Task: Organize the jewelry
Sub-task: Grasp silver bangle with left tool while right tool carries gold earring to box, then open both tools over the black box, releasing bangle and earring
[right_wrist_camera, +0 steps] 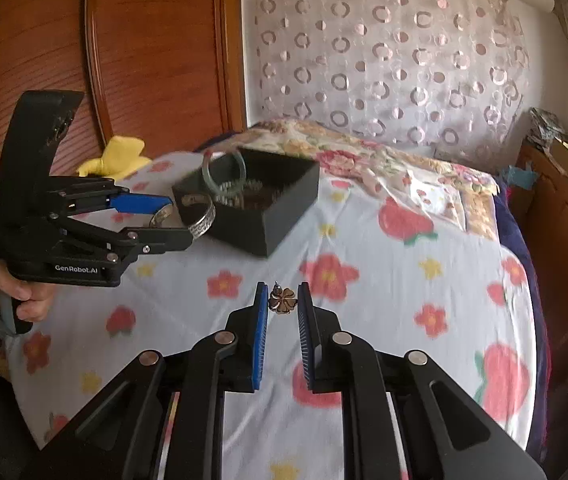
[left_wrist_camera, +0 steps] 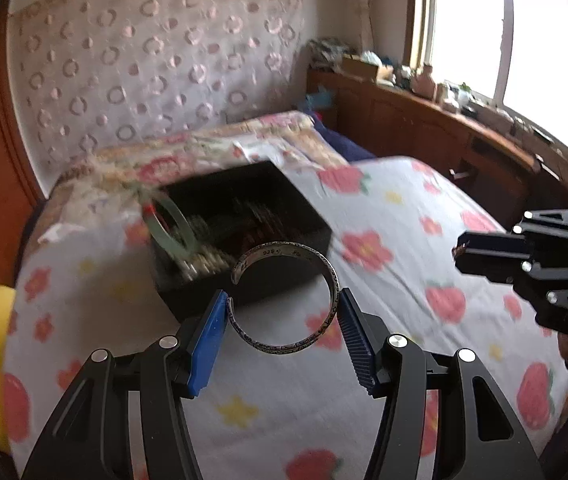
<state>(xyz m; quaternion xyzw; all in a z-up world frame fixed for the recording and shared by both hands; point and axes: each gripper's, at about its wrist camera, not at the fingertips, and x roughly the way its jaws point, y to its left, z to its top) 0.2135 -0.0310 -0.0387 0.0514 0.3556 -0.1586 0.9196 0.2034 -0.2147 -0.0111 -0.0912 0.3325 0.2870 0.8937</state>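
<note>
Blue pads of my left gripper (left_wrist_camera: 284, 312) clamp a silver cuff bangle (left_wrist_camera: 286, 298), angled down toward the black jewelry box (left_wrist_camera: 243, 216) on the bed | right gripper (right_wrist_camera: 282, 300) narrowly pinches a flower earring (right_wrist_camera: 281, 300) | box contents blurred, green bangle (left_wrist_camera: 171, 224) smeared.

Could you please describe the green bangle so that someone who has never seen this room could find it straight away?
On the flowered bedspread sits a black box full of jewelry. The green bangle stands on edge in the box's corner nearest the yellow toy. It is a smooth, pale green ring, unlike the engraved silver cuff in the left gripper.
</note>
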